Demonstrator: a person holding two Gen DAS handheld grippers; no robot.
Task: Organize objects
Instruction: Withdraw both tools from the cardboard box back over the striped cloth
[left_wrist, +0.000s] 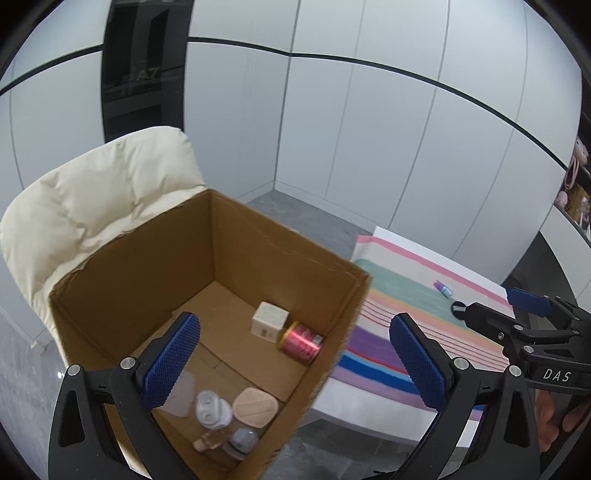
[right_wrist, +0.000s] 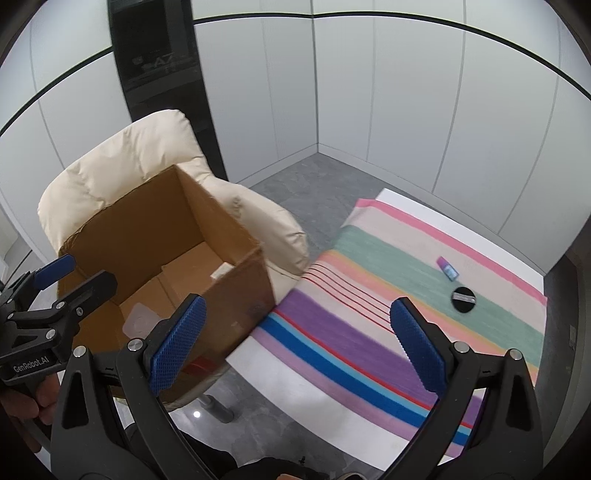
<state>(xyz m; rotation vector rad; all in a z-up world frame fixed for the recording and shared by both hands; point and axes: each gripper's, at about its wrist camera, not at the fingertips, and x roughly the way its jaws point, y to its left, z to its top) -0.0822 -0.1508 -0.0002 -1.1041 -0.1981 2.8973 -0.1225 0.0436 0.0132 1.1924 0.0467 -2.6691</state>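
An open cardboard box sits on a cream padded chair. Inside lie a white cube, a red can on its side, a peach pad, a clear lid and small bottles. On the striped cloth lie a black round disc and a small purple-blue tube. My left gripper is open and empty above the box's right wall. My right gripper is open and empty above the cloth's near left part.
The cloth covers a white table to the right of the chair. Grey floor and white wall panels lie behind. A dark column stands behind the chair. Shelves with pink items are at far right.
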